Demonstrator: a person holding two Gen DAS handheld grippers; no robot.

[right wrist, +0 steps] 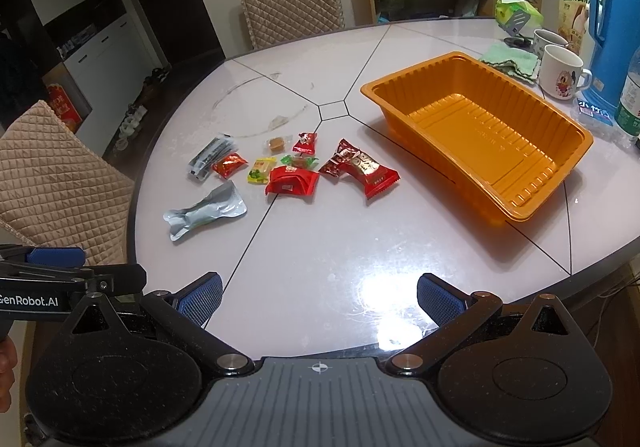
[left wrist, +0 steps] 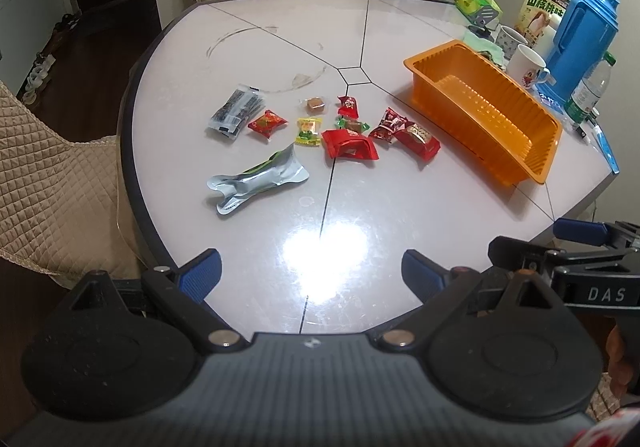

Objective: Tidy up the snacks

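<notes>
Both grippers hang over the near edge of the table (right wrist: 400, 239), left gripper (left wrist: 311, 271) and right gripper (right wrist: 319, 297) each with jaws wide and empty. The snacks (right wrist: 292, 167) lie scattered well ahead of the jaws, the orange tray (right wrist: 536, 215) ahead and to the right, nothing in it yet. Risk here: the wrappers are flat, slick and crowded, so a closing pinch may skid off or drag a neighbour. The silver pouch (left wrist: 256, 181) runs its long axis left-to-right, slightly slanted; the tray's long axis slants away toward the left.

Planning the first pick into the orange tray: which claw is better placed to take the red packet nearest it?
Probably right: the right claw, open, faces the red packet beside the empty orange tray.
</notes>
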